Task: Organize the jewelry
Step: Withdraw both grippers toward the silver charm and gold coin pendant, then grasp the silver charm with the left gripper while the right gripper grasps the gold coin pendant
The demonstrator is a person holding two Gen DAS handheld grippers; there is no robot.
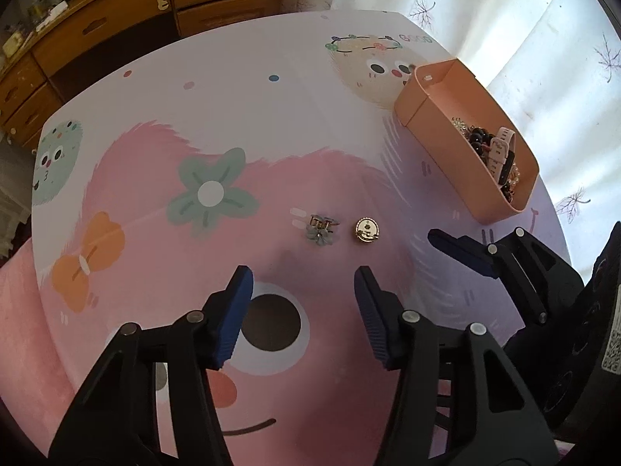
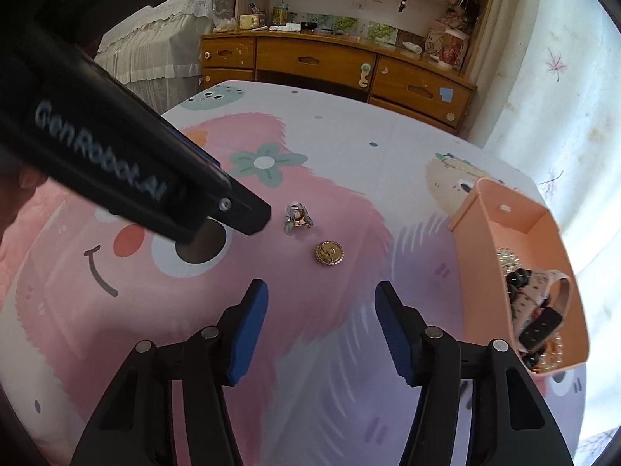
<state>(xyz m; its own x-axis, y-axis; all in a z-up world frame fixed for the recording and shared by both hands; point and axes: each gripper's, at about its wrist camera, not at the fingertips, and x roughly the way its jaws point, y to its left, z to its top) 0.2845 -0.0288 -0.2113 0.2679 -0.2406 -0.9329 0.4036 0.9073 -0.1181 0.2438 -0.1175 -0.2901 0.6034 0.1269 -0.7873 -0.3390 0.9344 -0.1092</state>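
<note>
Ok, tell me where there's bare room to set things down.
Free: the table beyond the flower earring and gold earring, toward the drawers; also the tray's far end. Crowded: its near end, with a watch and beads.

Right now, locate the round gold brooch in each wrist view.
Left wrist view: round gold brooch lies centre, just right of the flower earring.
Right wrist view: brooch lies centre, below and right of the earring.
Shared landmark: peach storage box, to the right in both.
</note>
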